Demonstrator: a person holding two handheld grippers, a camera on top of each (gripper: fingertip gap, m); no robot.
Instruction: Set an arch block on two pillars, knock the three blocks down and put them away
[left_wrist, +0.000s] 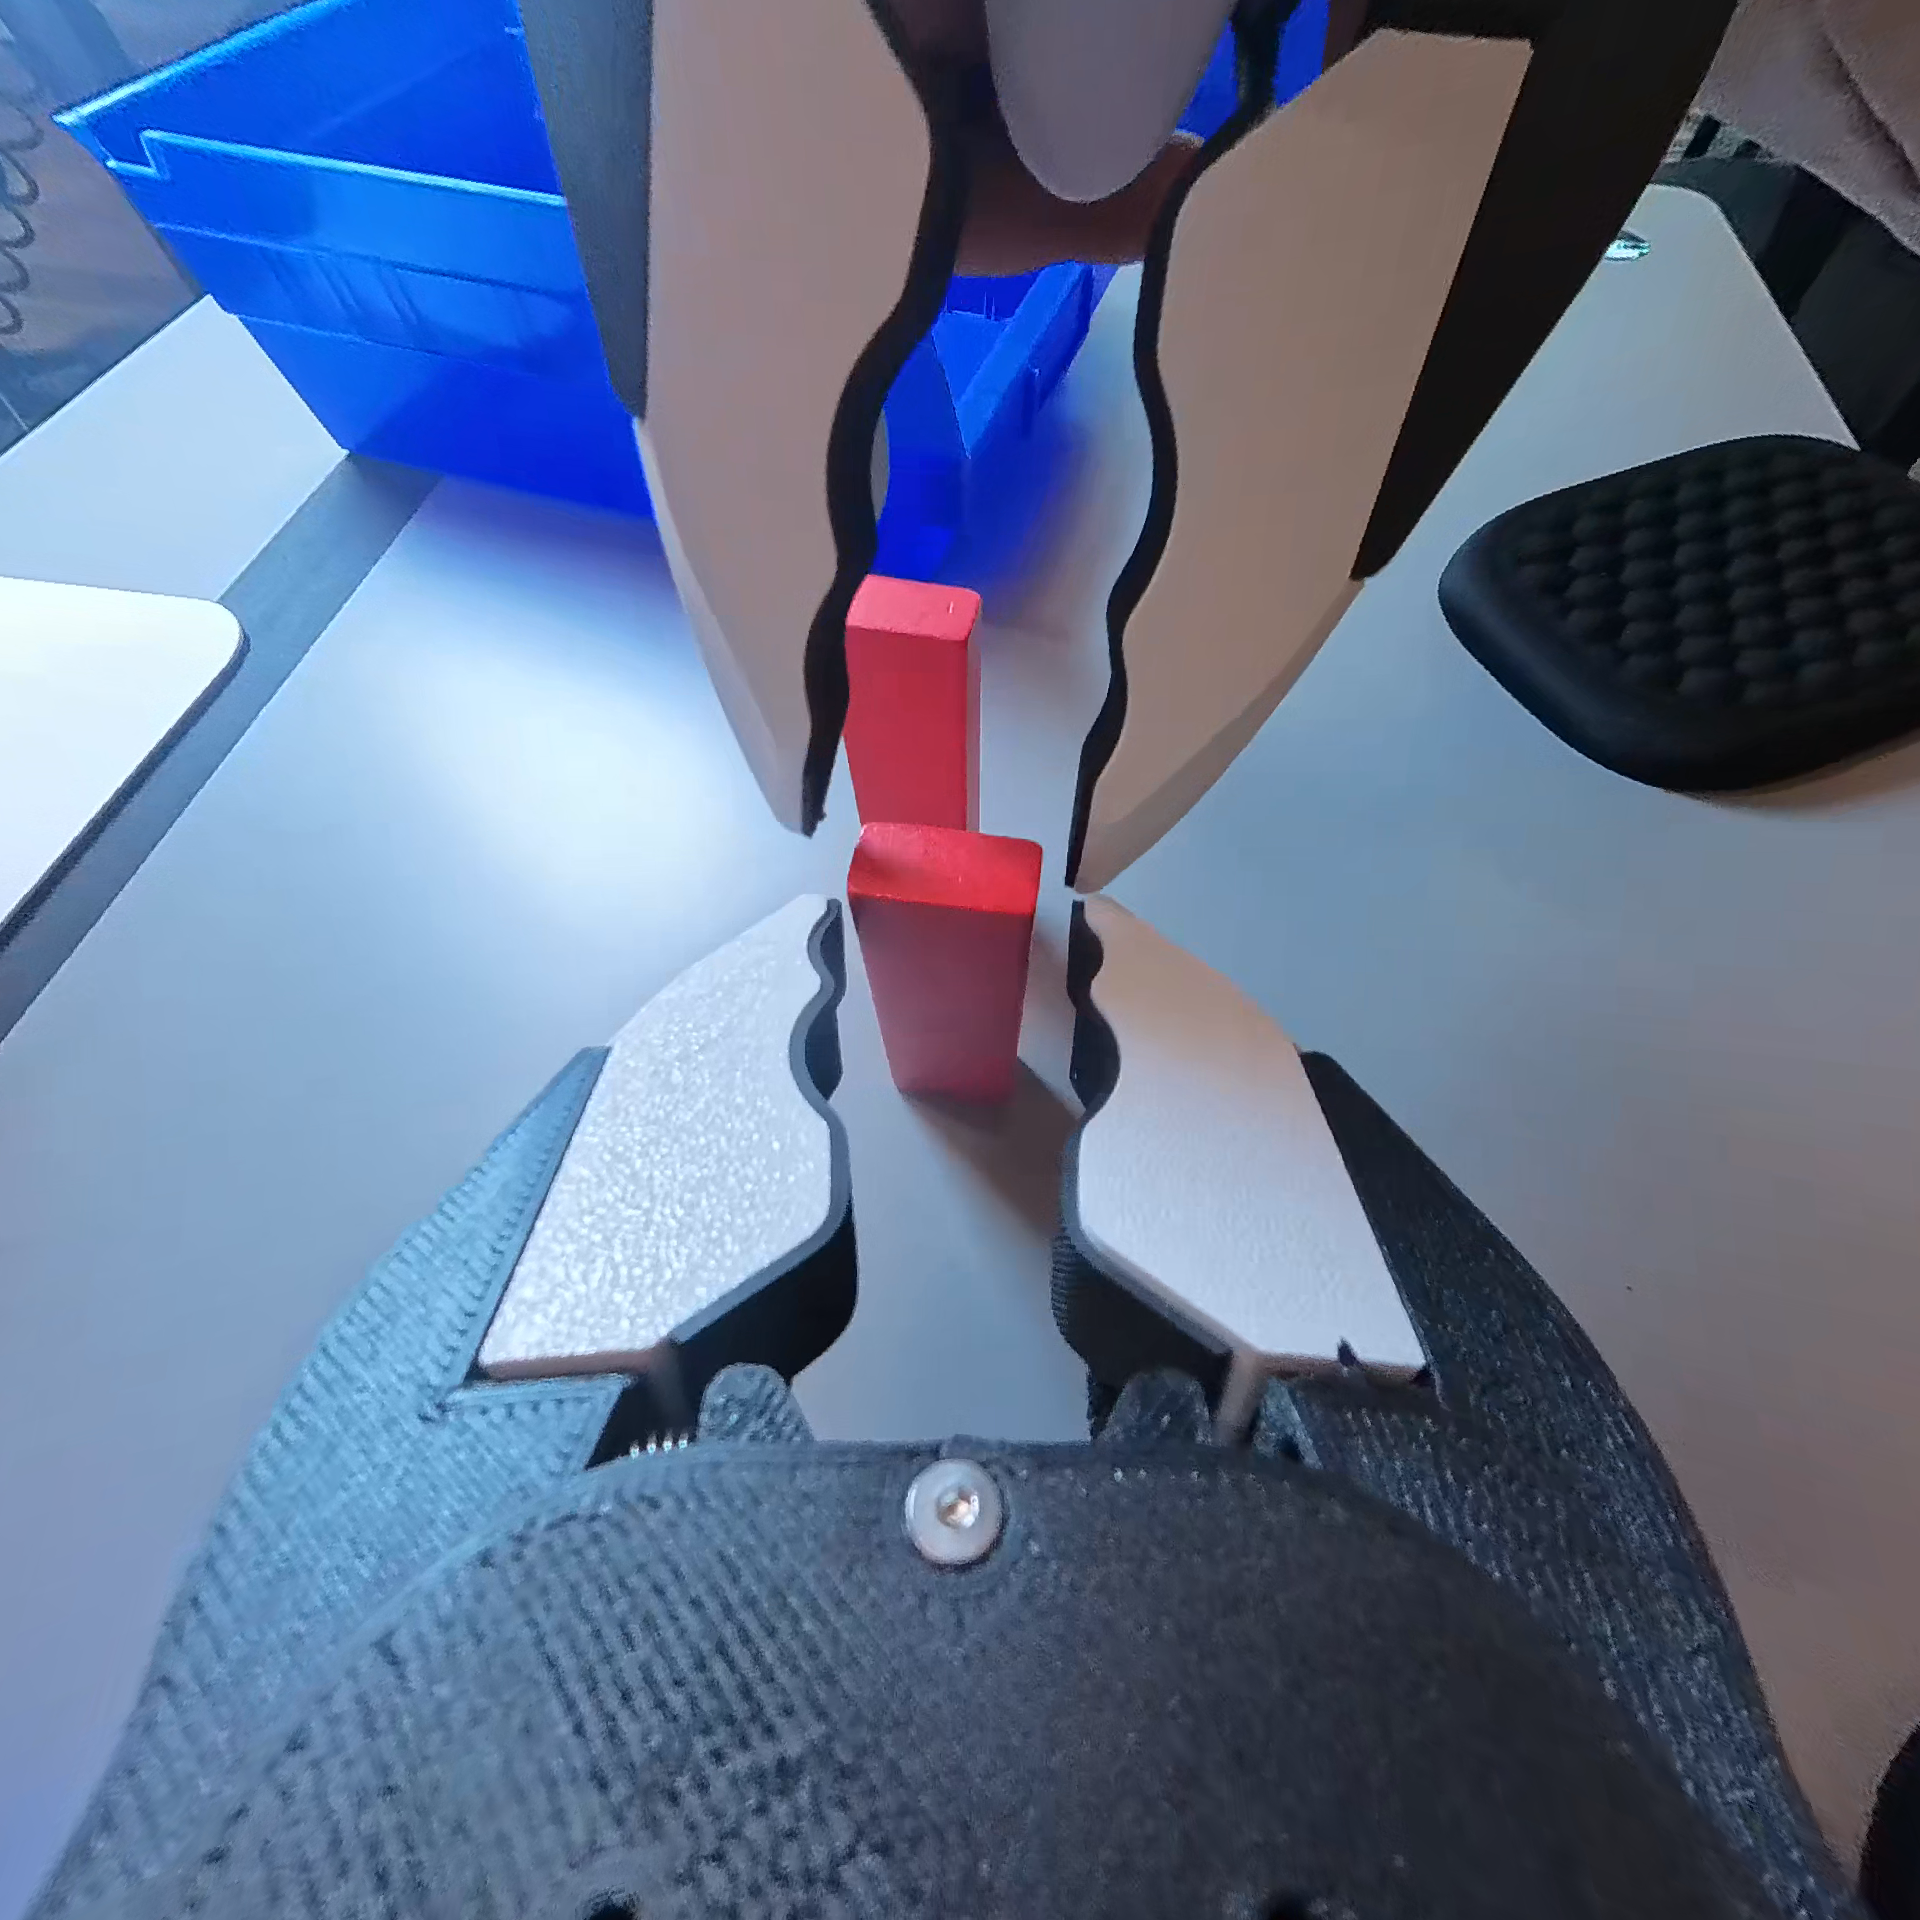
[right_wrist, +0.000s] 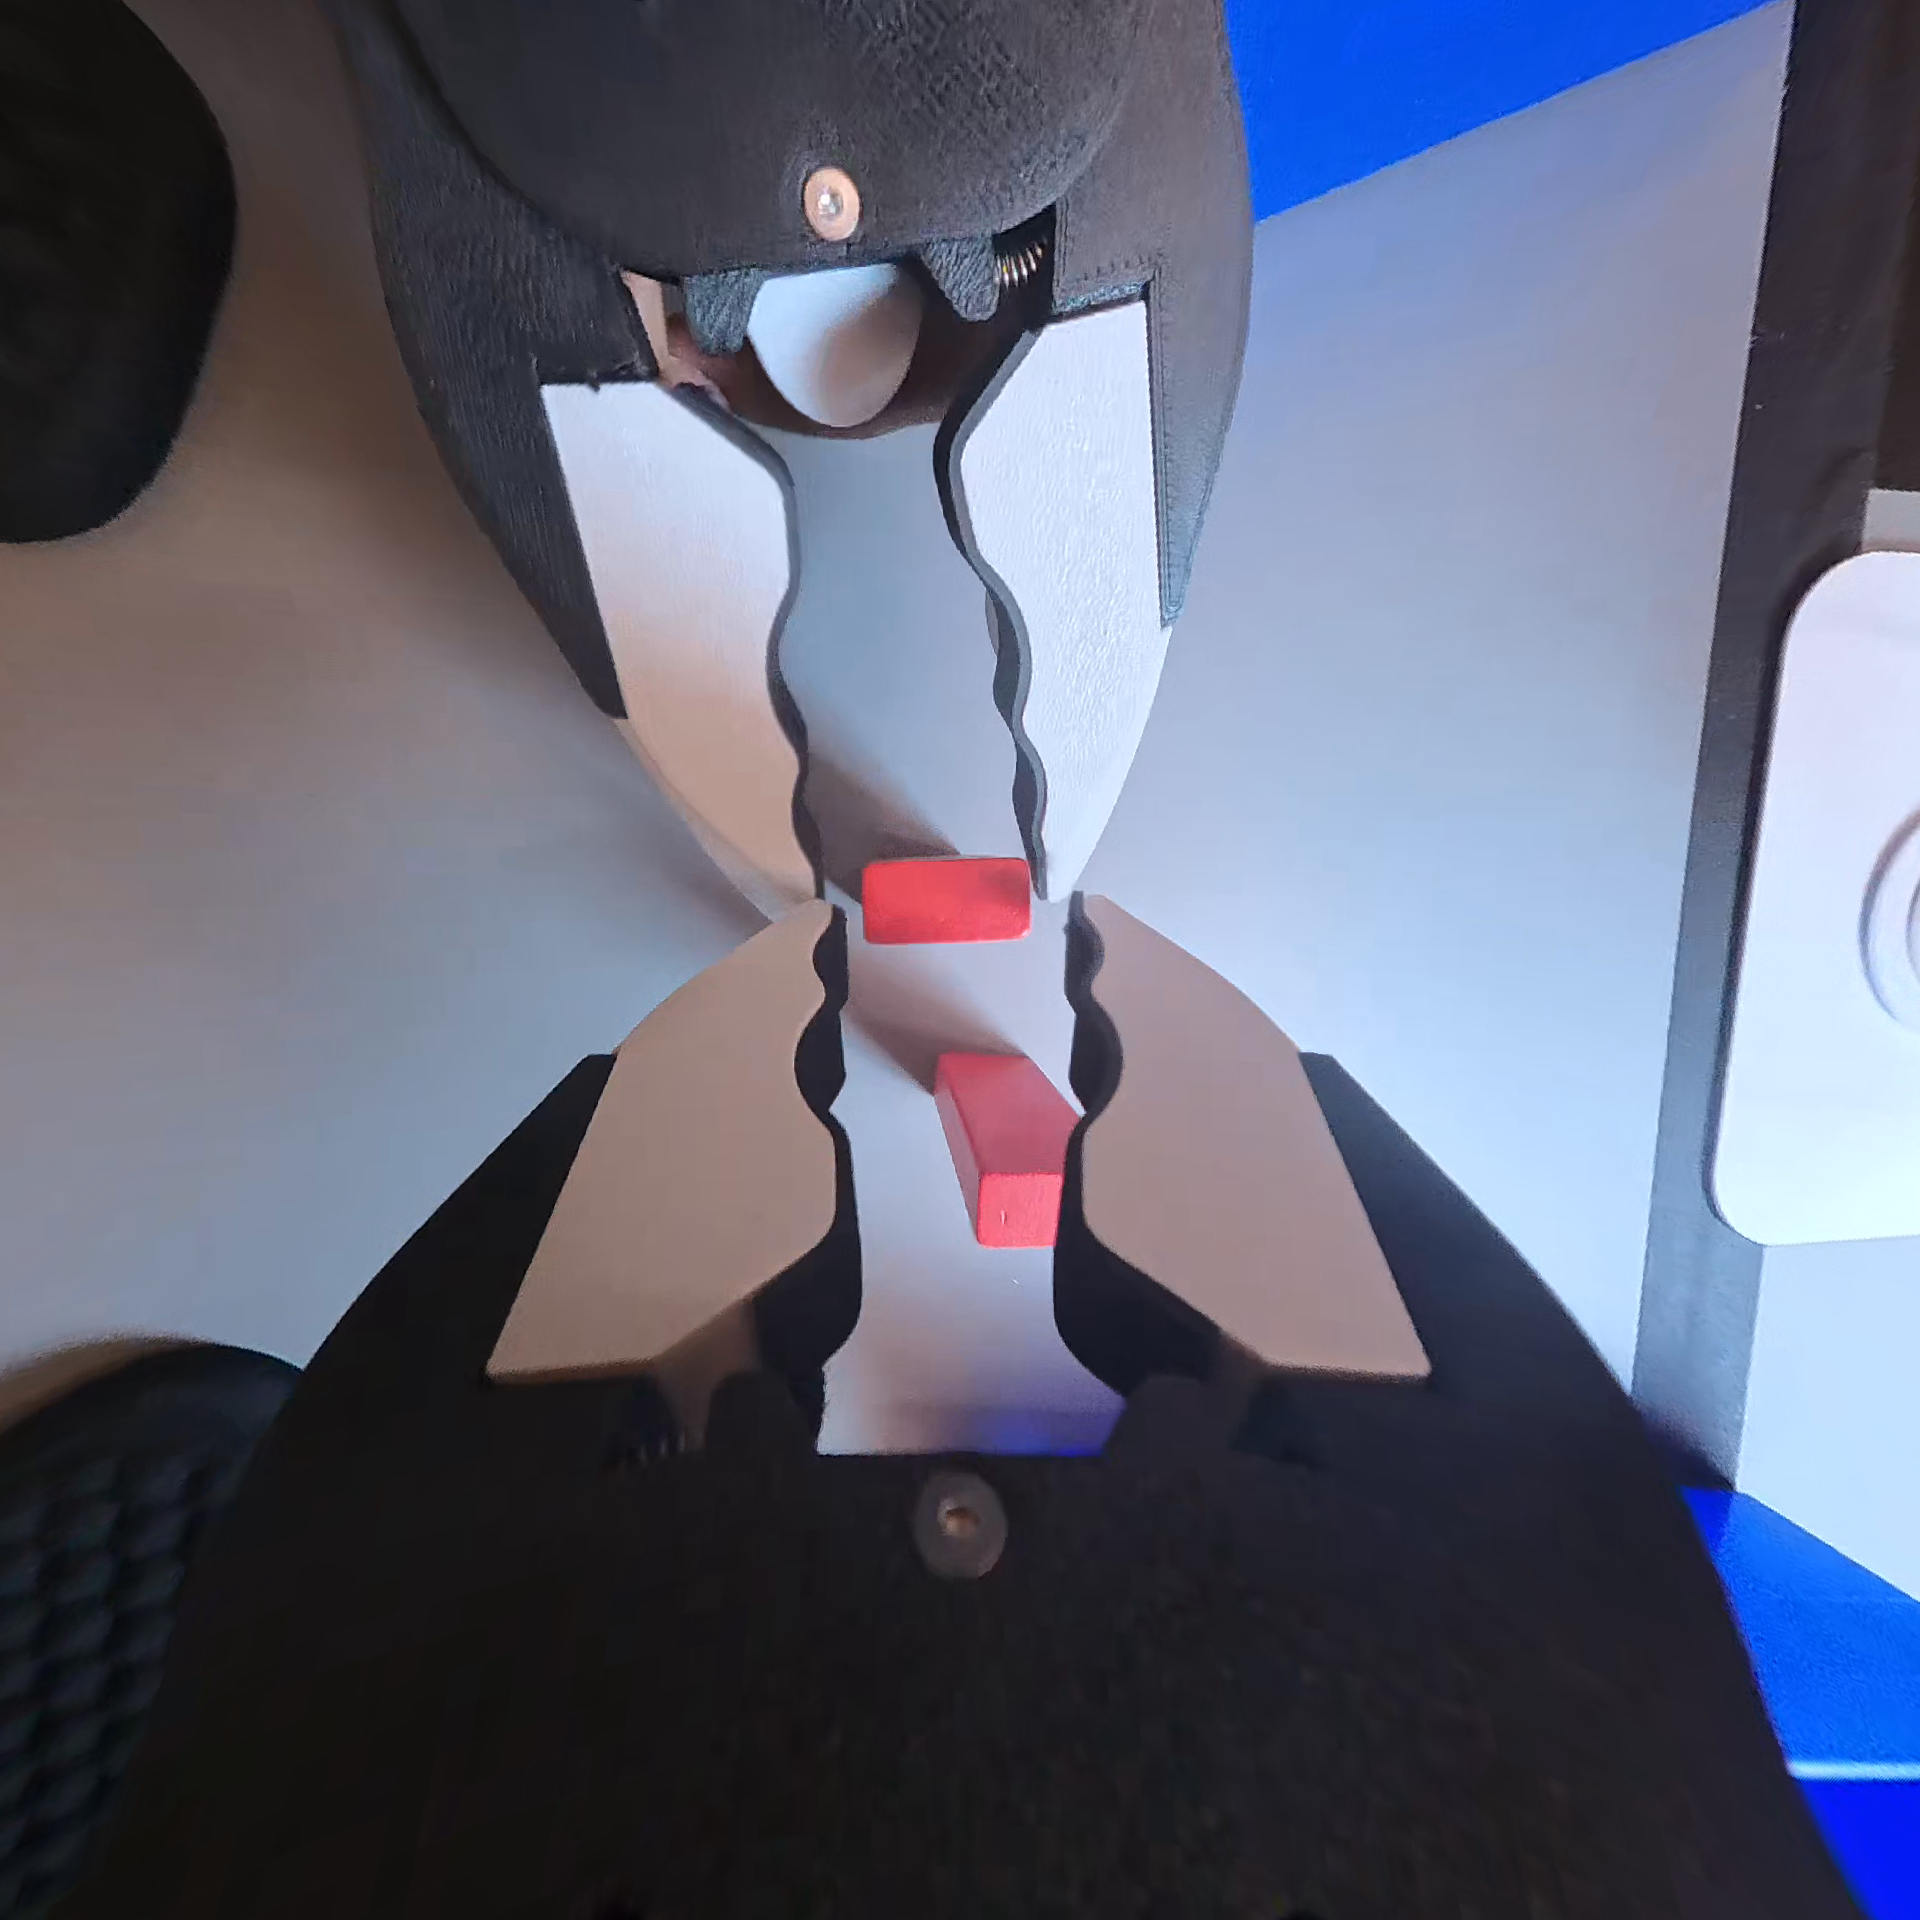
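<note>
Two red pillar blocks stand upright on the grey table, one behind the other. In the left wrist view my left gripper is open, its fingertips on either side of the near pillar with small gaps. My right gripper reaches in from the far side, open, straddling the far pillar. In the right wrist view my right gripper is open around its pillar, which sits close to the right finger. The left gripper faces it, open around the other pillar. No arch block is in view.
A blue bin stands behind the pillars on the left; its edge also shows in the right wrist view. A black textured pad lies at the right. A white board lies beyond a dark gap at the table's left edge. Less than 4 cm separates the two grippers' tips.
</note>
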